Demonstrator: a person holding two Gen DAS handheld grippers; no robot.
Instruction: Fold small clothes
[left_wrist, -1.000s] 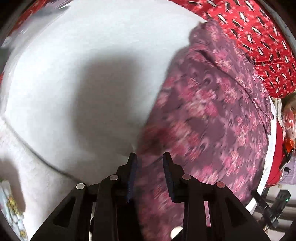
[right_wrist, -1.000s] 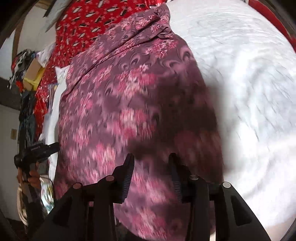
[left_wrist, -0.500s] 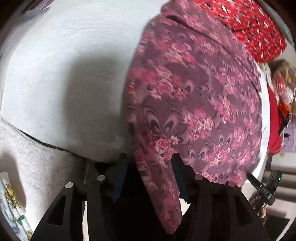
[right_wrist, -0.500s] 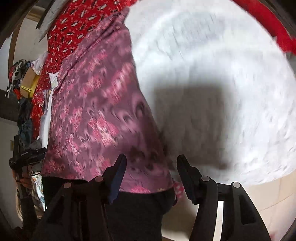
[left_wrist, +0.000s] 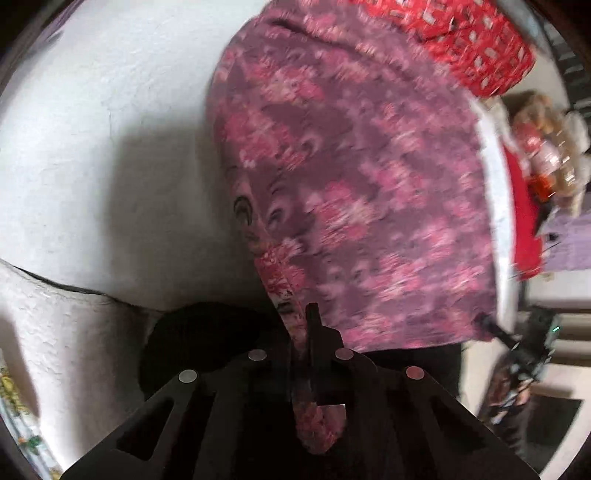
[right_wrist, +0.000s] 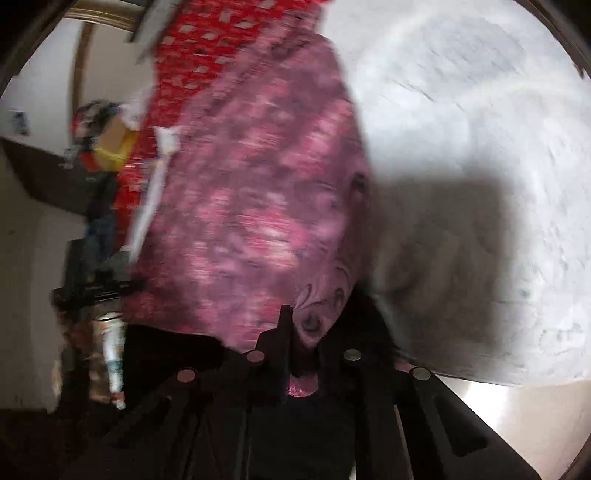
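Observation:
A purple garment with a pink flower print (left_wrist: 354, 184) lies on a white bed cover (left_wrist: 92, 147). The picture is blurred. My left gripper (left_wrist: 301, 321) is shut on the garment's near left corner, and a flap of cloth hangs down between the fingers. In the right wrist view the same garment (right_wrist: 251, 206) fills the middle. My right gripper (right_wrist: 301, 325) is at its near right corner. Its jaws are closing, with the cloth pinched between them.
A red patterned cloth (left_wrist: 472, 44) lies past the garment's far end, also seen as a red cloth (right_wrist: 207, 44) from the right. White cover (right_wrist: 480, 110) spreads right of the garment. Blurred room clutter (right_wrist: 110, 144) stands beyond the bed's edge.
Both grippers slid back to the garment's near corners, opened wider over the hem, then closed on it. The near edge now stands pinched between each pair of fingers.

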